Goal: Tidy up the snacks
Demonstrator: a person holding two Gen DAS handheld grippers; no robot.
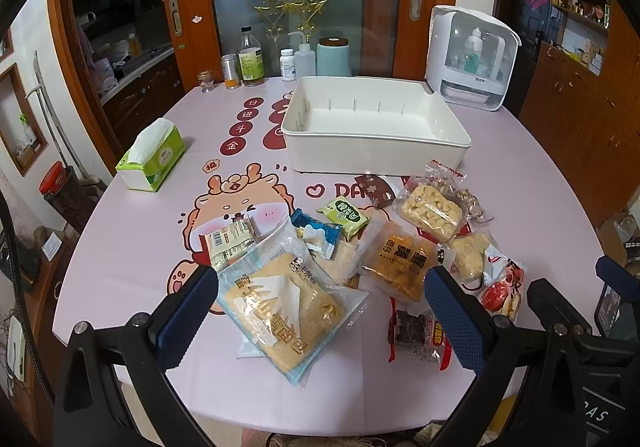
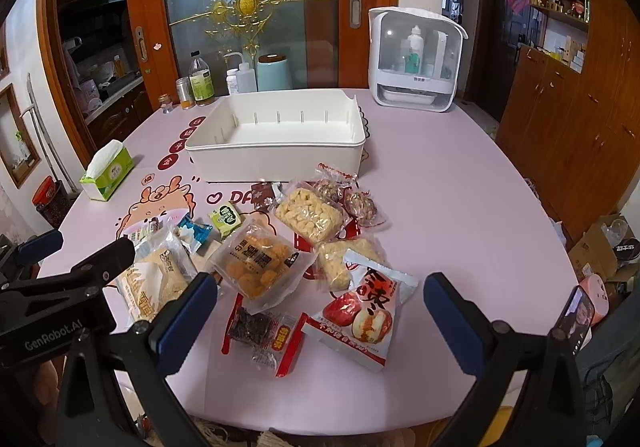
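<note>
Left claw (image 1: 320,311) spread wide over clear-wrapped square bread packet (image 1: 286,307); right claw (image 2: 320,317) spread wide over red-and-white date bag (image 2: 358,321), neither gripped.

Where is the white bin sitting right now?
In both wrist views the white bin stands empty on the pink table, beyond the pile of snack packets, with the tissue pack to its left.

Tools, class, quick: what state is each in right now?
Left tool: open, holding nothing.
Right tool: open, holding nothing.
</note>
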